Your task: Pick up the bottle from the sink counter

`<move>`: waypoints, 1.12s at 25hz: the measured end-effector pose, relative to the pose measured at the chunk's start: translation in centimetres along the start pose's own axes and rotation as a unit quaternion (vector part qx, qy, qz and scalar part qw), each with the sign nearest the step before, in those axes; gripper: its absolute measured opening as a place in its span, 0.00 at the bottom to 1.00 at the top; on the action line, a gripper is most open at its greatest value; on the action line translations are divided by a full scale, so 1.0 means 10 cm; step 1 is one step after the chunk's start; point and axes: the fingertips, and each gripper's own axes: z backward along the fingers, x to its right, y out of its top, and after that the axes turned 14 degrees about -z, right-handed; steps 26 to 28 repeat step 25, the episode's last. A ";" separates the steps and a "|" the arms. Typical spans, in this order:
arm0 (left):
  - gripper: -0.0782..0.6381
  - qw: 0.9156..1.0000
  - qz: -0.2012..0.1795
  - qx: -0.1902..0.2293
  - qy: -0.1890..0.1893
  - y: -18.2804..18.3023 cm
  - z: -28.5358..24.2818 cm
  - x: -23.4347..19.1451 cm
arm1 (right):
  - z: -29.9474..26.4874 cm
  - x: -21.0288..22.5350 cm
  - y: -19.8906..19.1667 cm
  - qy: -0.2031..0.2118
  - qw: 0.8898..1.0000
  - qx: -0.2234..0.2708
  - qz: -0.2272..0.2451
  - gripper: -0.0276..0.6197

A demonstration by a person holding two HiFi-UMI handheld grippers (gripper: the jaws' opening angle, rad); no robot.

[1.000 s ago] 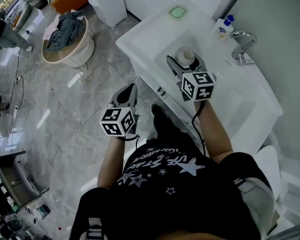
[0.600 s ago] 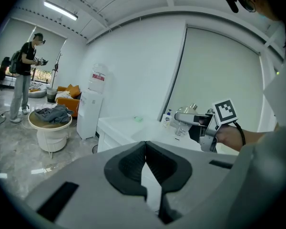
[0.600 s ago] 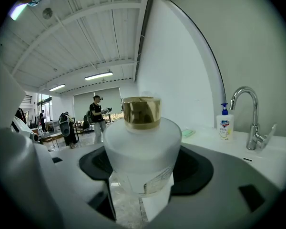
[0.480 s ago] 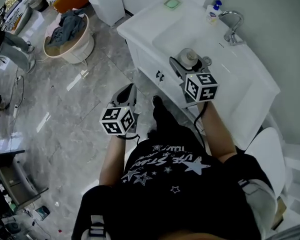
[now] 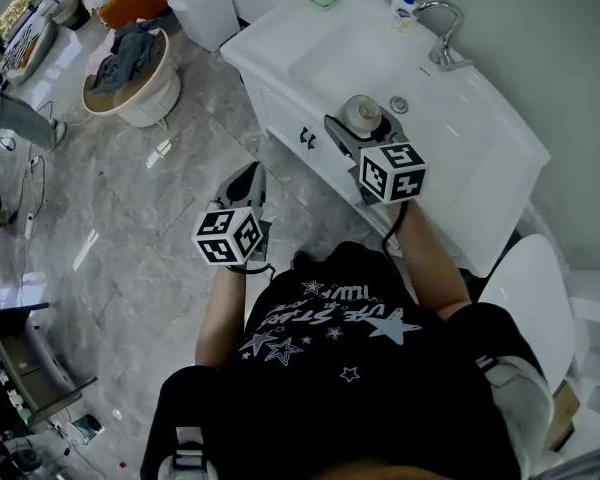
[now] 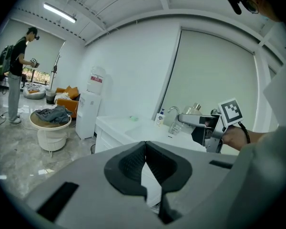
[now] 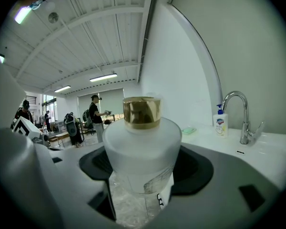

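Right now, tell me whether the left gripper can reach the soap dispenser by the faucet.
Probably not. The left gripper hangs over the floor, off the counter, jaws shut; the soap dispenser stands at the counter's back edge, beyond the right gripper holding the bottle.

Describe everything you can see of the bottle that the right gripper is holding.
The bottle is frosted and whitish, translucent like glass or plastic, with rounded shoulders and a shiny gold cap. A label with dark print shows low on its front, too cut off to read. It stands upright, clamped on both sides by the right gripper, and appears held above the white sink counter. Nothing else touches it.
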 end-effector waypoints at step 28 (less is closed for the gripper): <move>0.12 1.000 0.004 -0.003 0.021 -0.15 0.24 1.33 | 1.26 0.41 -0.43 0.032 0.998 -0.054 -0.014 0.54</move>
